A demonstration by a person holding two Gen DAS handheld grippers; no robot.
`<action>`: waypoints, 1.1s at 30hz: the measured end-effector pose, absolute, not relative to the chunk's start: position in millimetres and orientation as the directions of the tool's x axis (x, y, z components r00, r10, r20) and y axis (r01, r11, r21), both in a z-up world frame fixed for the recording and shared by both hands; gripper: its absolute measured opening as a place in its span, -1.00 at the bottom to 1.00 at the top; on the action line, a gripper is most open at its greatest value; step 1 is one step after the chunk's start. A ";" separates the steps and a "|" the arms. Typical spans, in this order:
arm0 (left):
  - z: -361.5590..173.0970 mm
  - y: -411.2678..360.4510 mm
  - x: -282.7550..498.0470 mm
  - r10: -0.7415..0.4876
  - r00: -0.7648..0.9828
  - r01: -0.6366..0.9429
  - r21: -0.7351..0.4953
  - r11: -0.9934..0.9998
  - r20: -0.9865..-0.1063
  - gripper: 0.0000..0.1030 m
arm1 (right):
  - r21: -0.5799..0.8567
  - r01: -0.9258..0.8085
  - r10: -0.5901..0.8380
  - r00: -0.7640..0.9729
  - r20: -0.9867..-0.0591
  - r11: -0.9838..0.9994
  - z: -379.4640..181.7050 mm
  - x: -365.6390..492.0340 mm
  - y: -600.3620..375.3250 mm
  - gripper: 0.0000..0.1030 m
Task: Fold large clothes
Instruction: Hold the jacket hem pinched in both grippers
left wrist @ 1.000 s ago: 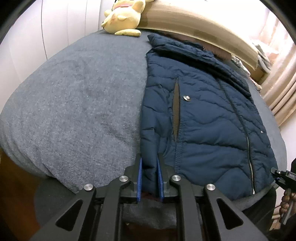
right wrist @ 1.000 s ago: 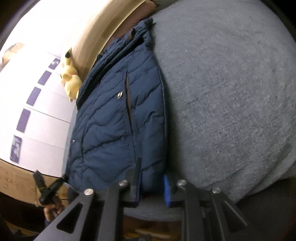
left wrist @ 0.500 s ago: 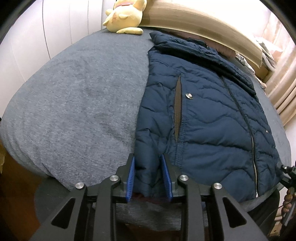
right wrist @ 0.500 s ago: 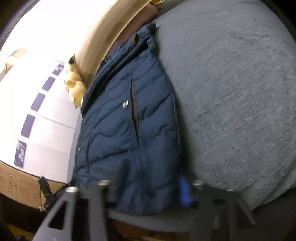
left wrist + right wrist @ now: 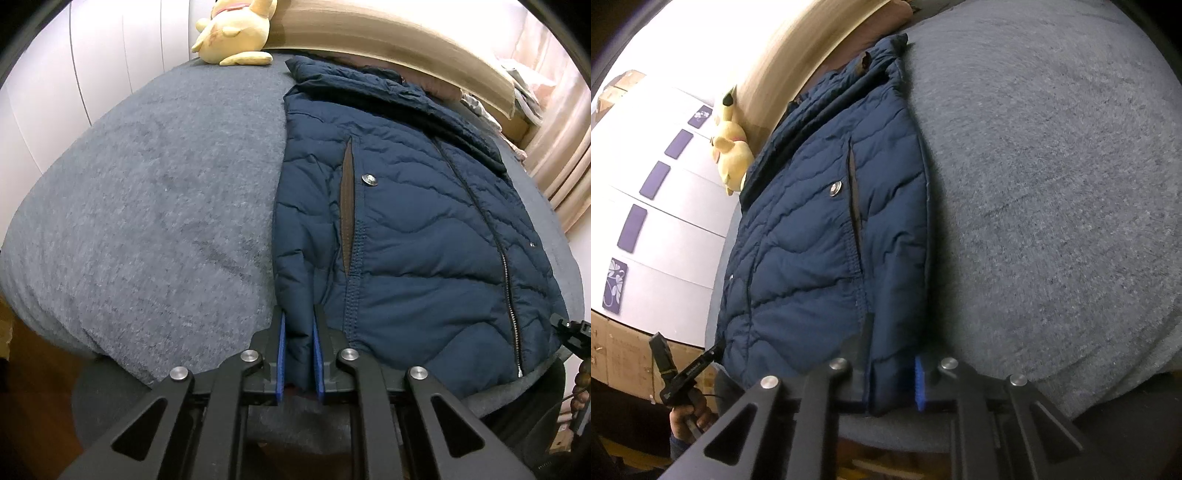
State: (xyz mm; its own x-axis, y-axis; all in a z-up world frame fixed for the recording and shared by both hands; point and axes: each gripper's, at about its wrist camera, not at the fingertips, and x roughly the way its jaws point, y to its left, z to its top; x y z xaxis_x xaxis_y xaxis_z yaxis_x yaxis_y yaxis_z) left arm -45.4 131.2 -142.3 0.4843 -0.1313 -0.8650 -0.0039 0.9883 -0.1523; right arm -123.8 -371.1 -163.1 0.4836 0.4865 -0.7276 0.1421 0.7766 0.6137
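Note:
A navy quilted puffer jacket (image 5: 413, 221) lies flat on a grey bed (image 5: 155, 192), collar toward the headboard, zipper and a snap button facing up. My left gripper (image 5: 298, 325) is shut on the jacket's hem at its left bottom corner, fabric bunched between the blue pads. In the right wrist view the jacket (image 5: 812, 240) lies lengthwise, and my right gripper (image 5: 892, 369) has its jaws around the hem at the other bottom corner, wider apart, with fabric filling the gap. The right gripper (image 5: 570, 334) shows at the right edge of the left wrist view.
A yellow plush toy (image 5: 236, 31) sits at the head of the bed by the wooden headboard (image 5: 399, 40). White wardrobe doors (image 5: 661, 206) and cardboard boxes (image 5: 617, 354) stand beside the bed. Curtains (image 5: 561, 147) hang at the far right.
The left gripper has closed tighter on the hem again after widening half a second ago. The right gripper has opened wider than a second ago and shifted along the hem.

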 end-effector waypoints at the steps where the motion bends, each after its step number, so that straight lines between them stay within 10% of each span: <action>1: -142.2 131.8 -46.8 -0.133 0.483 -0.002 -0.153 0.988 -0.865 -0.75 | 0.611 0.140 0.486 0.481 -0.730 0.779 -162.7 -124.5 -369.9 -0.67; 33: -136.1 131.7 -47.3 -0.117 0.460 0.005 -0.129 0.992 -0.880 -0.75 | 0.672 0.170 0.545 0.459 -0.701 0.721 -170.2 -135.1 -387.3 -0.61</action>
State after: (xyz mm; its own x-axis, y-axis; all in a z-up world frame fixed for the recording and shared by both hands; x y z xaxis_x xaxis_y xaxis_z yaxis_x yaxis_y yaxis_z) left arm -47.3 131.7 -136.1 0.4599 -0.1168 -0.8803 0.0048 0.9916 -0.1291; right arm -135.1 -387.3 -170.2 0.4594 0.5451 -0.7013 0.1701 0.7210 0.6718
